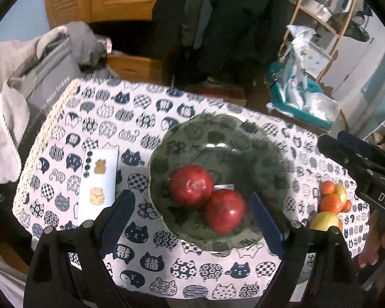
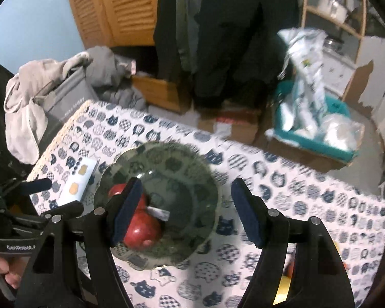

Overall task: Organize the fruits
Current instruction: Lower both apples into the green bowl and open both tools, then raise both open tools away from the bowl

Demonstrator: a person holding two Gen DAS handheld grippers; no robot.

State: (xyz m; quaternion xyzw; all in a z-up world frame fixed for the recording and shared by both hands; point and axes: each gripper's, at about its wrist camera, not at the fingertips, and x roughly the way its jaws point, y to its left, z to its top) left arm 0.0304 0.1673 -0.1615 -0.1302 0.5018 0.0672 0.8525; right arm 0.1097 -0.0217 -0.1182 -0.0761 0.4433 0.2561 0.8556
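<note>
Two red apples point(image 1: 191, 185) point(image 1: 225, 210) lie side by side in a green glass plate point(image 1: 166, 133) on the cat-print tablecloth. My left gripper point(image 1: 191, 196) hangs open above them, holding nothing. To the right of the plate lies a small pile of orange tangerines point(image 1: 329, 197) and a yellow apple point(image 1: 324, 220). My right gripper point(image 2: 186, 183) is open and empty above the plate point(image 2: 182, 159); its left finger hides part of the apples point(image 2: 141, 231). It also shows above the pile in the left wrist view point(image 1: 333, 138).
A white card with cat stickers point(image 1: 98, 179) lies left of the plate. A grey bag with clothes point(image 1: 38, 77) stands beyond the table's left edge. A teal bin of plastic bags point(image 2: 318, 128), cardboard boxes and hanging dark coats point(image 2: 231, 38) are behind.
</note>
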